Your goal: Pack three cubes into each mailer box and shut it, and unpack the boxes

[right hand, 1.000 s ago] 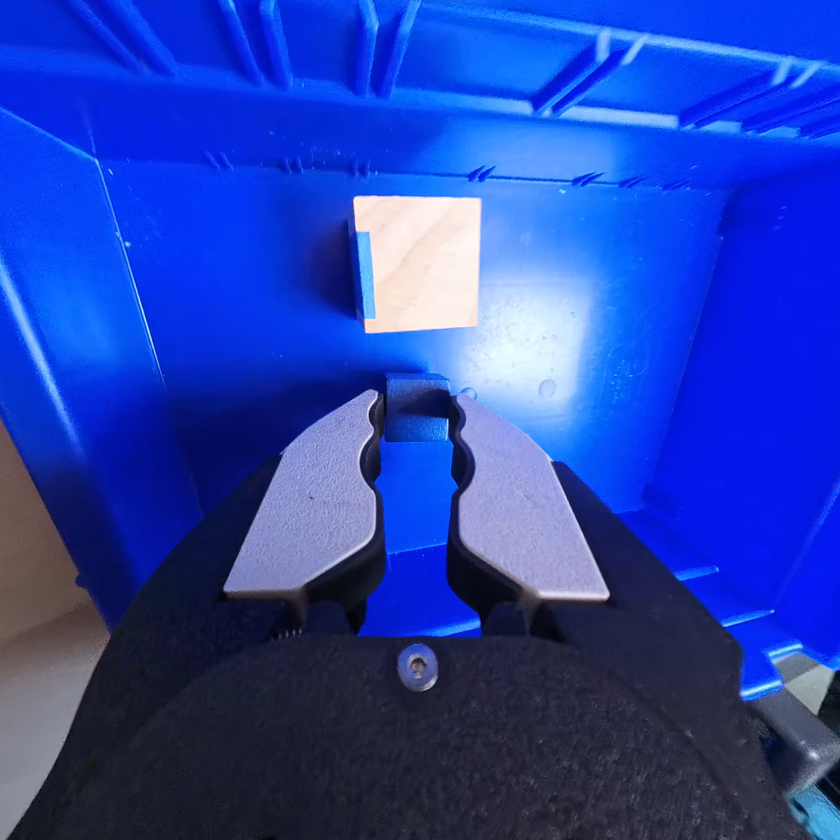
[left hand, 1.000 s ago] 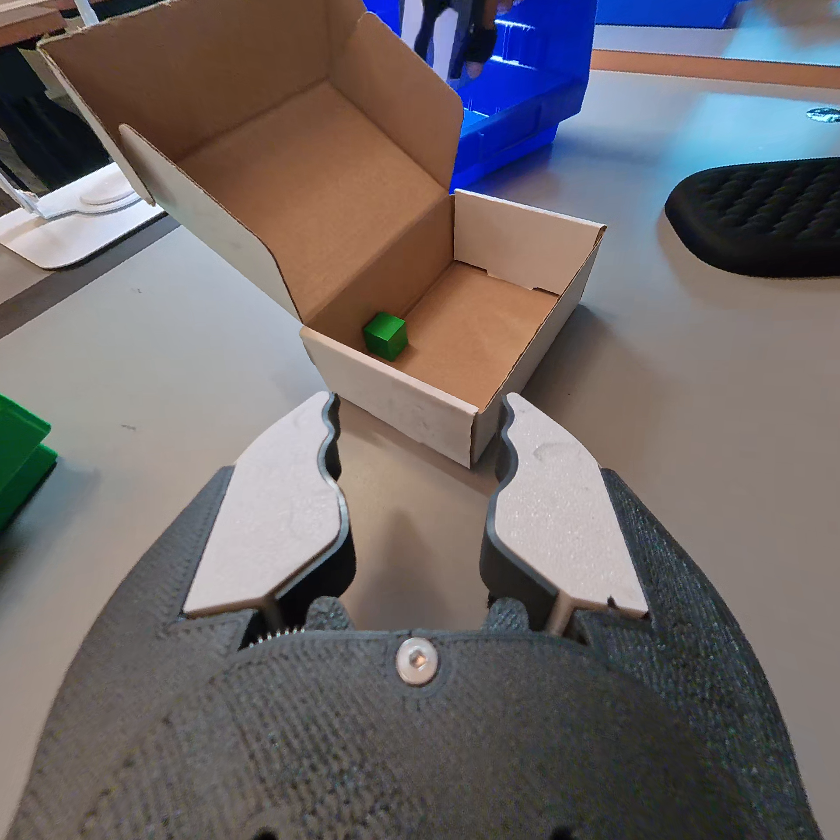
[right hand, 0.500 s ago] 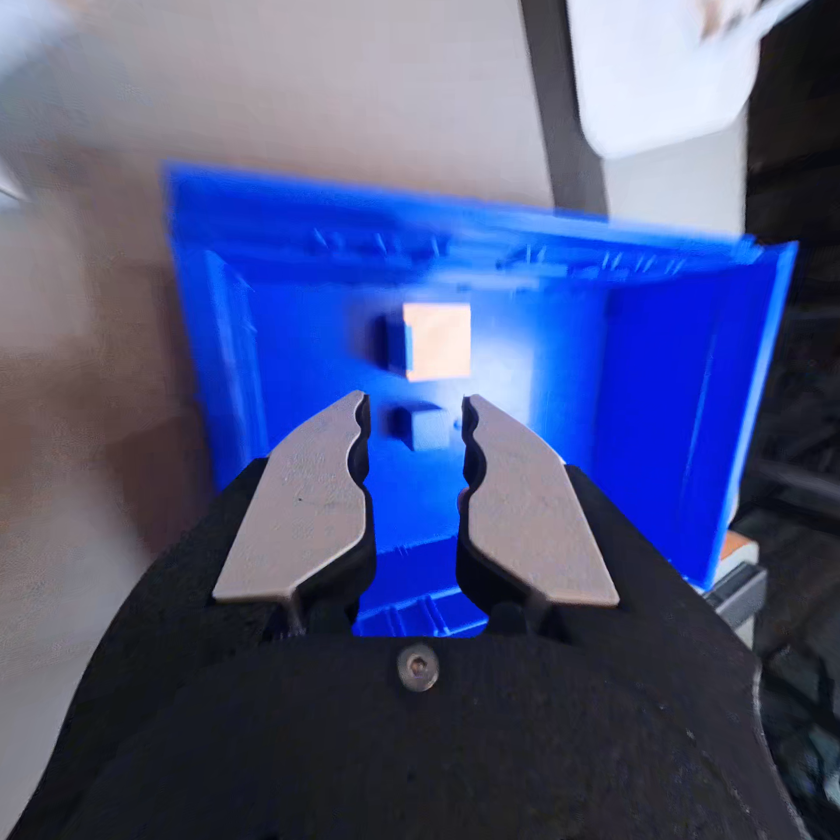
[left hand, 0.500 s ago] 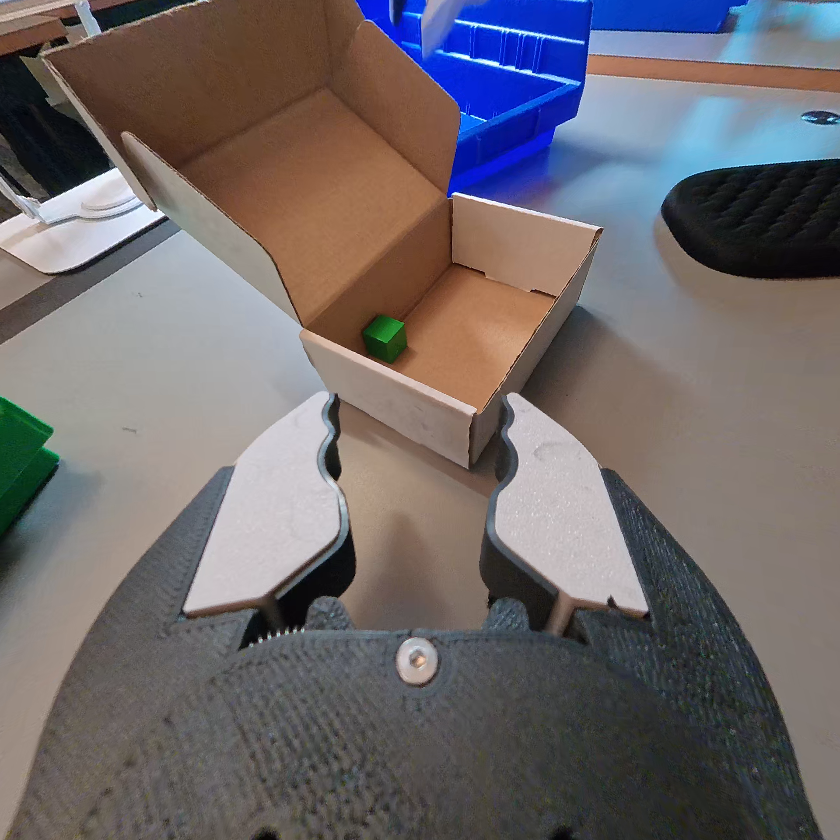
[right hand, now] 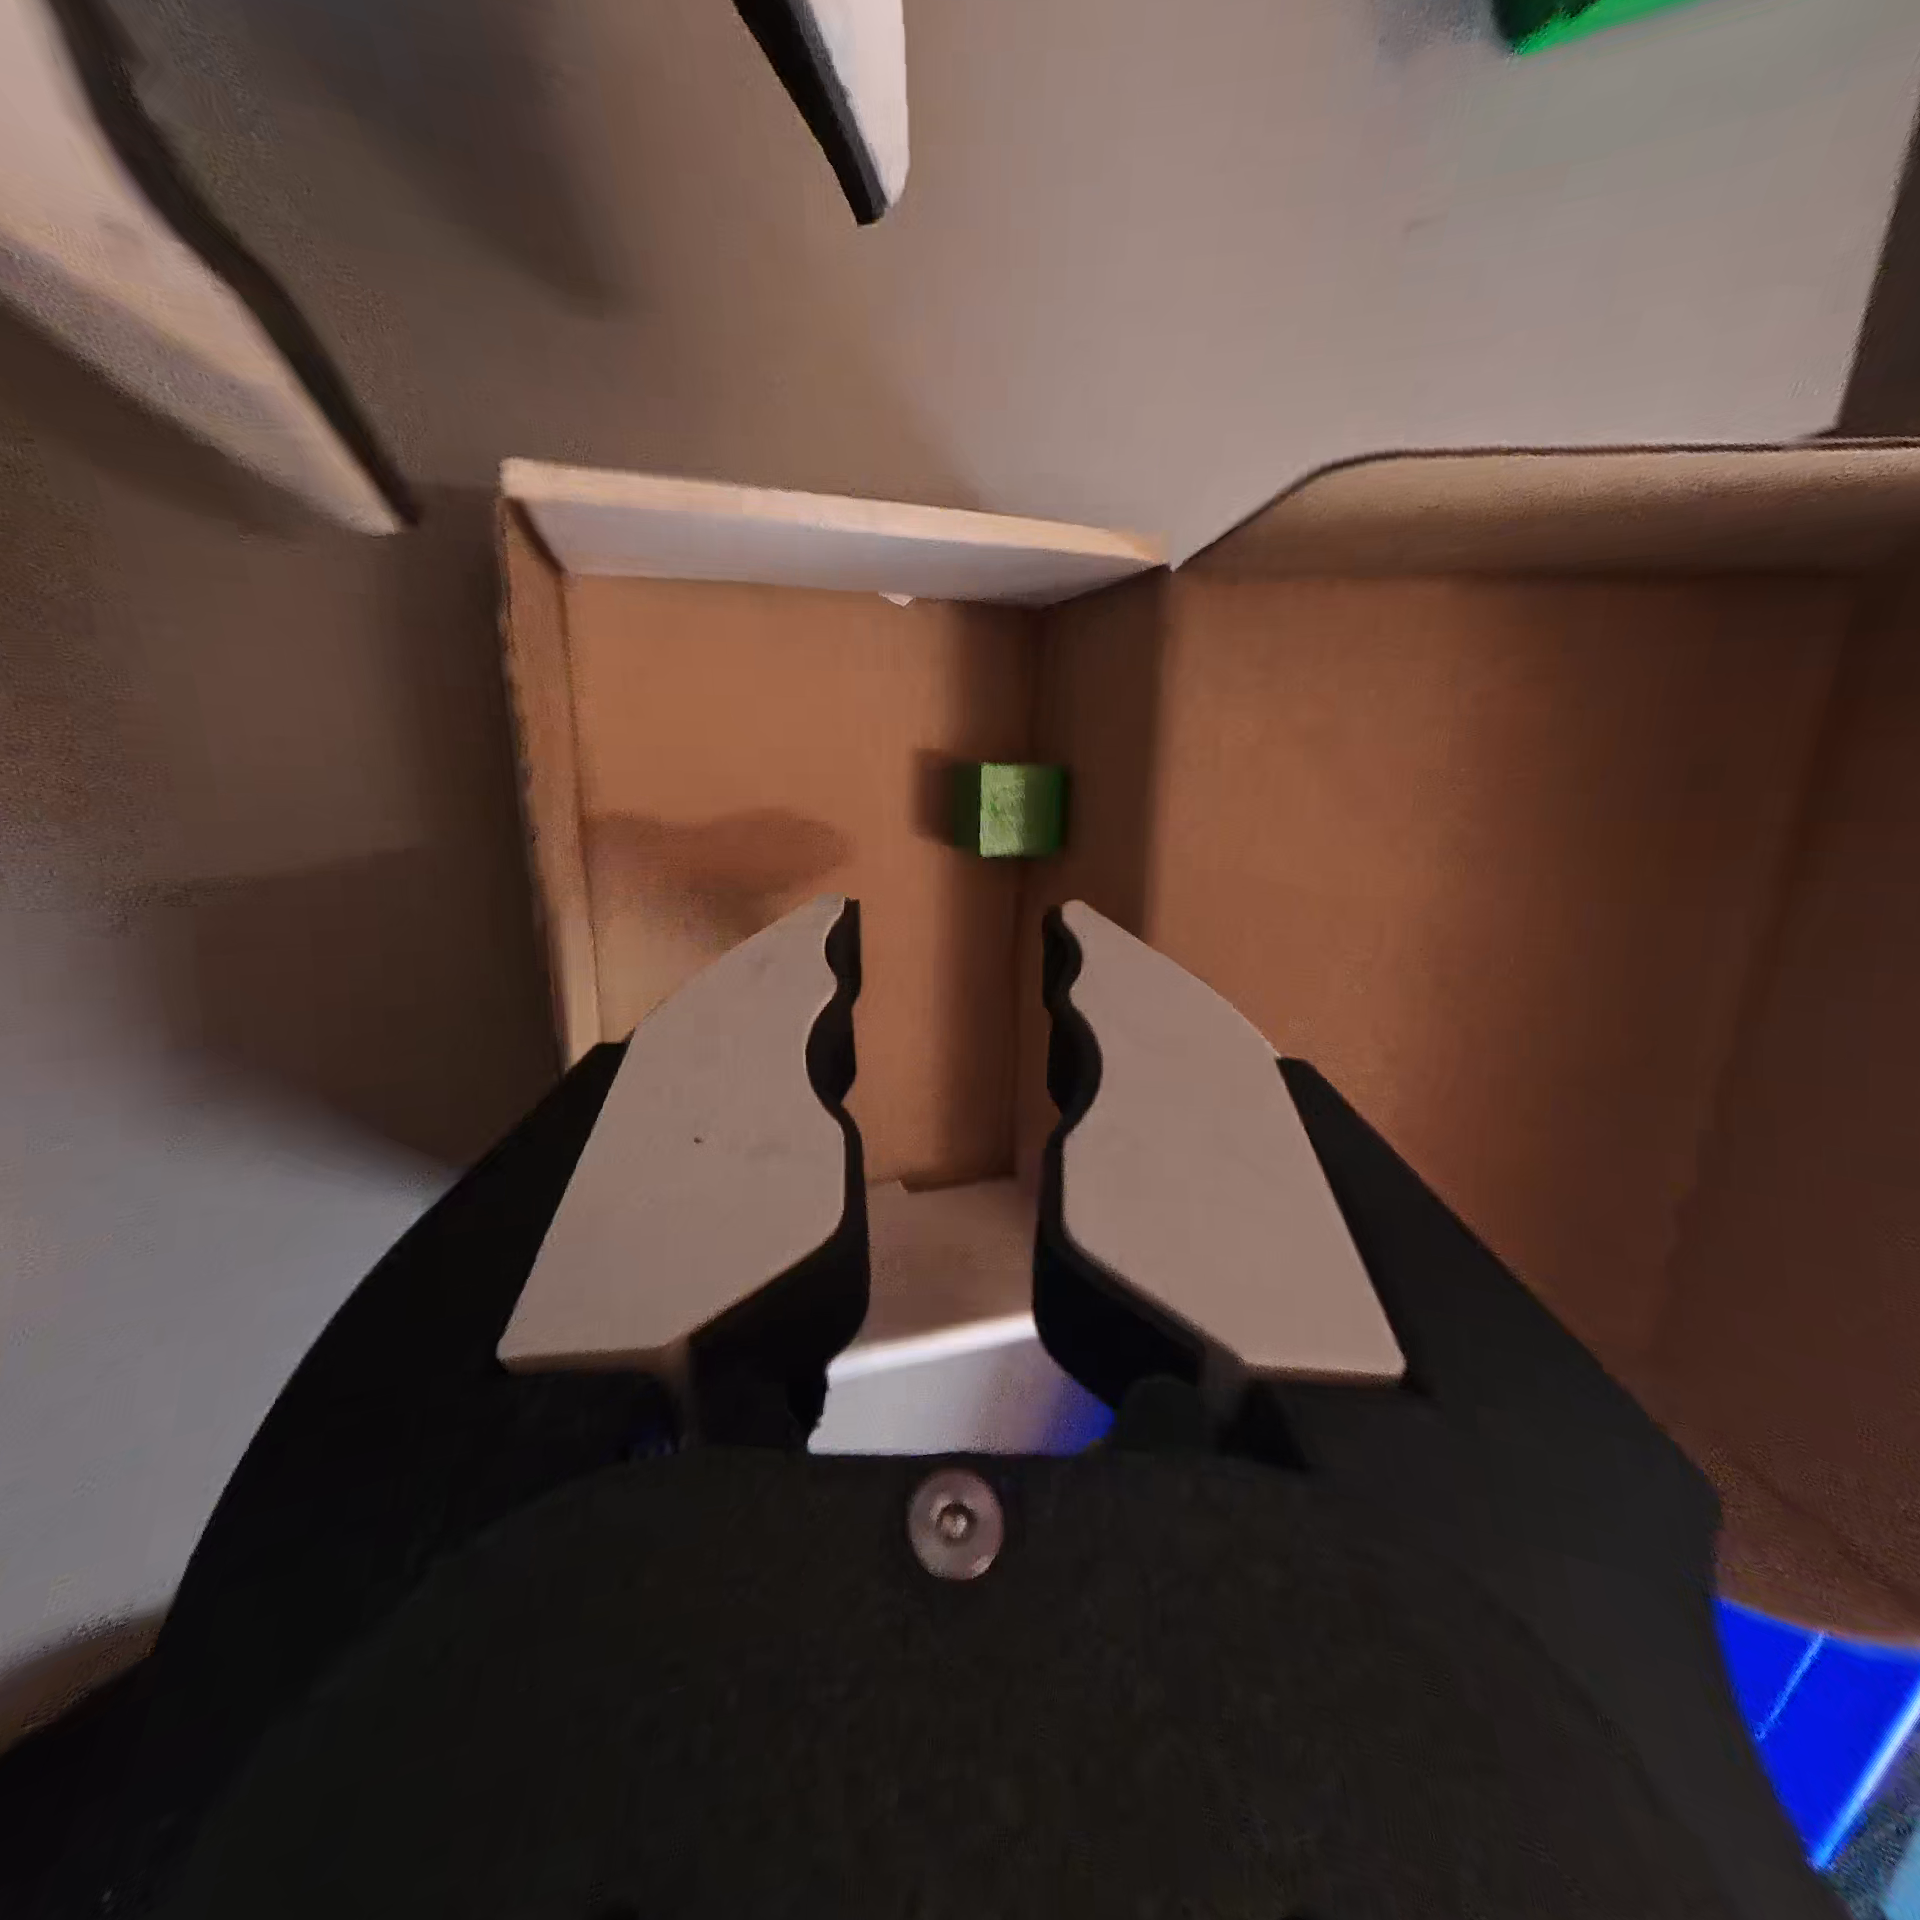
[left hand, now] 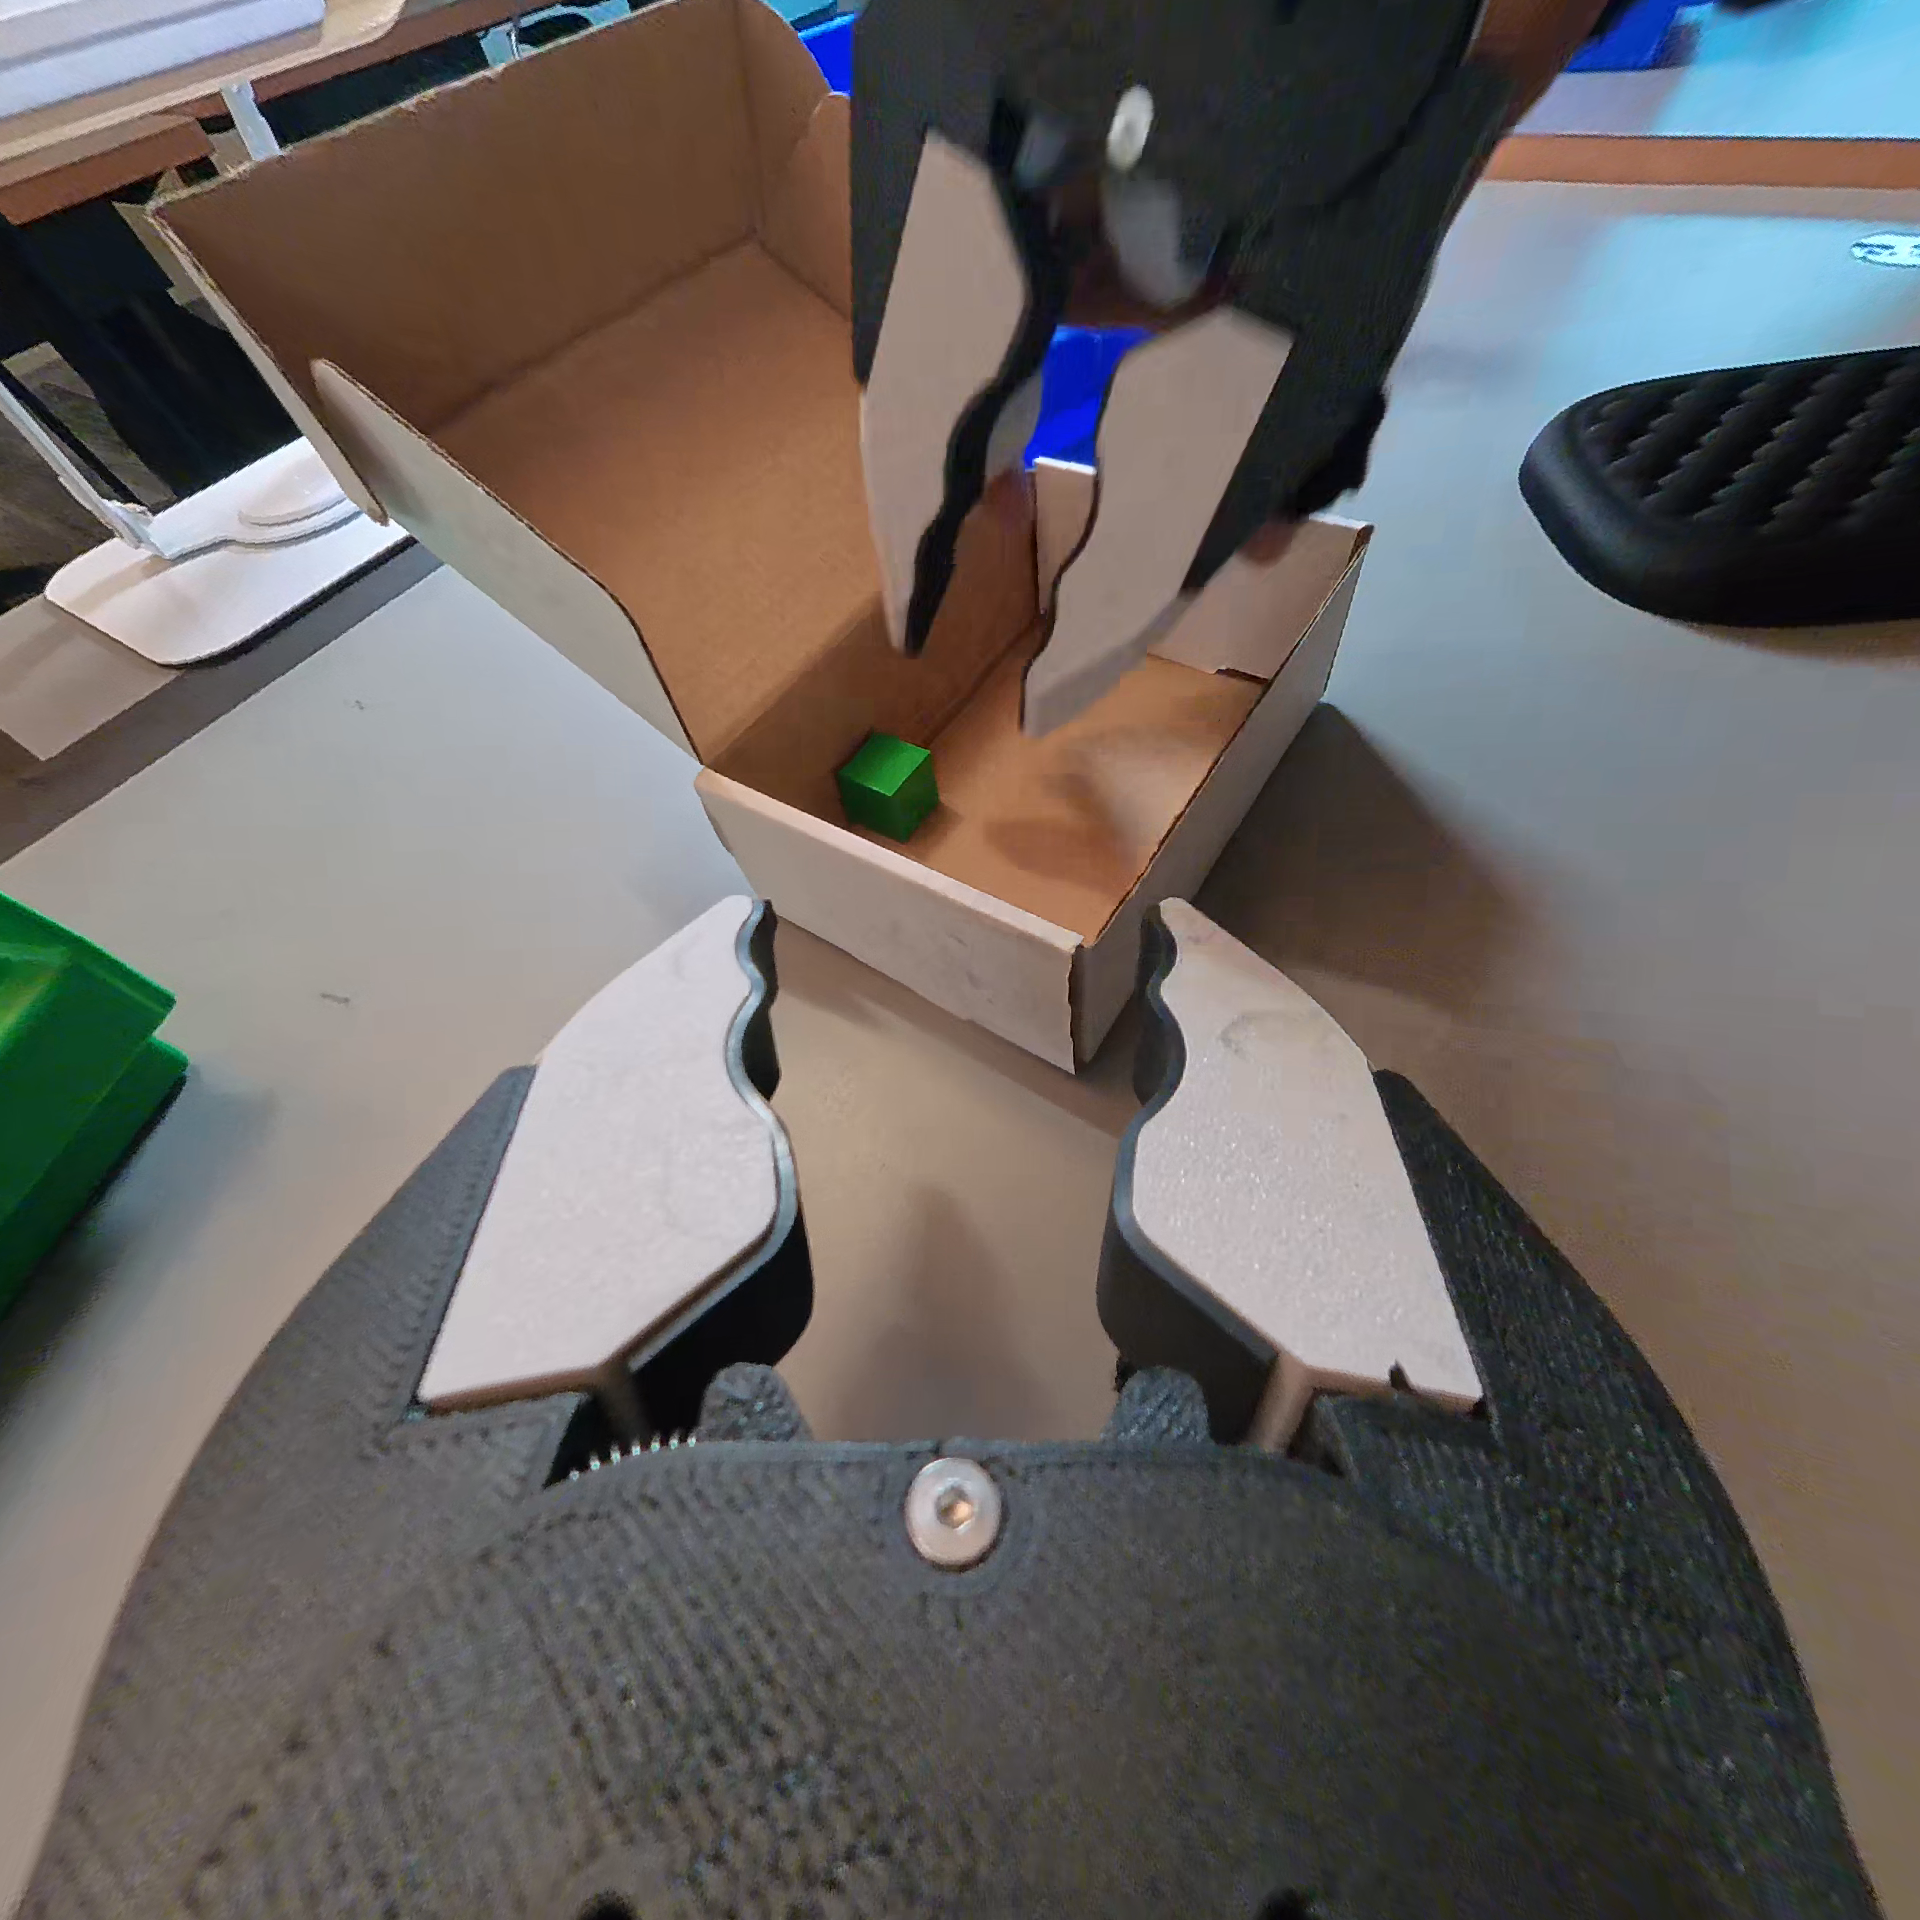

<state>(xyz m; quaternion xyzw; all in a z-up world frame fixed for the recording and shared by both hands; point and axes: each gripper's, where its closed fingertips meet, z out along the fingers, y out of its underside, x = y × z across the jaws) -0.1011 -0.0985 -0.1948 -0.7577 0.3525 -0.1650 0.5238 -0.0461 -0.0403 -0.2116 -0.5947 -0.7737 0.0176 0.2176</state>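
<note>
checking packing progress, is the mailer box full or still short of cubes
Short. The open mailer box holds one green cube by its lid-side wall; the rest of its floor is bare.

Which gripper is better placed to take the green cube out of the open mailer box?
Right. The right gripper hangs open above the mailer box, fingers pointing down near the green cube. The left gripper waits open outside the front wall.
</note>
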